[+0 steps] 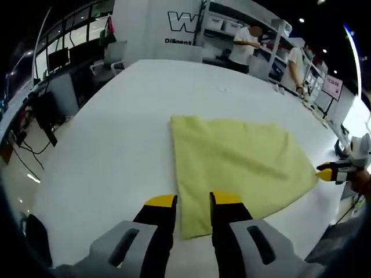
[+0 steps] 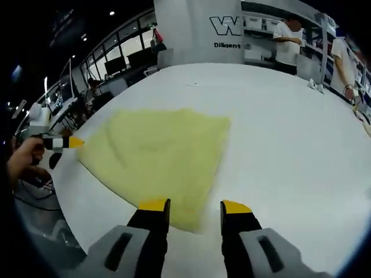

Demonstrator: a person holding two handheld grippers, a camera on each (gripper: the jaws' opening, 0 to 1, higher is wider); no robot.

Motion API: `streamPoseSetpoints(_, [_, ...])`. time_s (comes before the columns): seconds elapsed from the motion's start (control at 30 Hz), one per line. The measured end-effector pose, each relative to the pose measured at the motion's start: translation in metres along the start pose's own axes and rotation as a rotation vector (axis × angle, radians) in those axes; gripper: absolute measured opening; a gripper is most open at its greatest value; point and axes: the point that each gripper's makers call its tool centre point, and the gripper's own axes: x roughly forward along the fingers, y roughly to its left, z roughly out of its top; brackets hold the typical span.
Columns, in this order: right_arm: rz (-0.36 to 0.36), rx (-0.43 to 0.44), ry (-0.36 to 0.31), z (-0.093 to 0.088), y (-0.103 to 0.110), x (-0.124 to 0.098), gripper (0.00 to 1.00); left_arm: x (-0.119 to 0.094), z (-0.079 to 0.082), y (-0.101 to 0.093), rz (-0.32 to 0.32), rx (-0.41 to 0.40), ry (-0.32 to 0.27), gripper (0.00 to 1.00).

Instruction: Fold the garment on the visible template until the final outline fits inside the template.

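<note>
The yellow cloth (image 1: 237,165) is lying spread flat on the big white counter (image 1: 116,133), one layer or maybe already doubled, hard to say from here. No template outline is showing on the counter in either view.

In the left gripper view, the left claw (image 1: 193,201) is sitting with its jaws parted, straddling the near corner of the cloth, the fabric edge running right between the yellow tips. Nothing pinched, as far as I can judge. Over at the far right of that view, the other claw is pointing at the cloth's opposite corner.

In the right gripper view, the right claw (image 2: 195,207) is open too, its jaws either side of the cloth's (image 2: 156,153) near corner, hovering just at the edge. The left claw (image 2: 64,142) is showing at the left, held in a hand (image 2: 23,159), tip right at the far corner.

This fabric is looking thin, light and floppy, with soft wrinkles across it, so it is likely to drape and slide easily on the smooth counter. Corners are looking like the sensible places to pinch, one claw at each, lifting together so the fold stays square. People are standing at shelves (image 1: 232,23) in the background.
</note>
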Motion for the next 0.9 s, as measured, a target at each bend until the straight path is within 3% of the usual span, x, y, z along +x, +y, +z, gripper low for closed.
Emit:
streamPoseSetpoints(0.03, [0.004, 0.012, -0.008, 0.002, 0.002, -0.002, 0.45, -0.002, 0.001, -0.001, -0.001, 0.0, 0.0, 0.43])
streamPoseSetpoints(0.1, [0.004, 0.008, -0.032, 0.008, 0.004, -0.006, 0.55, -0.006, 0.005, -0.006, -0.02, 0.016, -0.012, 0.5])
streamPoseSetpoints(0.33, [0.041, 0.017, -0.072, 0.023, 0.025, -0.026, 0.7, -0.023, 0.009, -0.028, -0.086, 0.058, -0.021, 0.71])
streamPoseSetpoints(0.6, [0.085, -0.01, -0.055, 0.022, 0.048, -0.04, 0.81, -0.044, 0.015, -0.036, -0.122, 0.045, -0.037, 0.75])
streamPoseSetpoints(0.77, [0.095, -0.035, -0.05, 0.02, 0.056, -0.045, 0.87, -0.054, 0.012, -0.042, -0.131, 0.071, -0.035, 0.89])
streamPoseSetpoints(0.9, [0.092, -0.048, -0.055, 0.019, 0.059, -0.051, 0.91, -0.06, 0.011, -0.043, -0.13, 0.087, -0.036, 0.92])
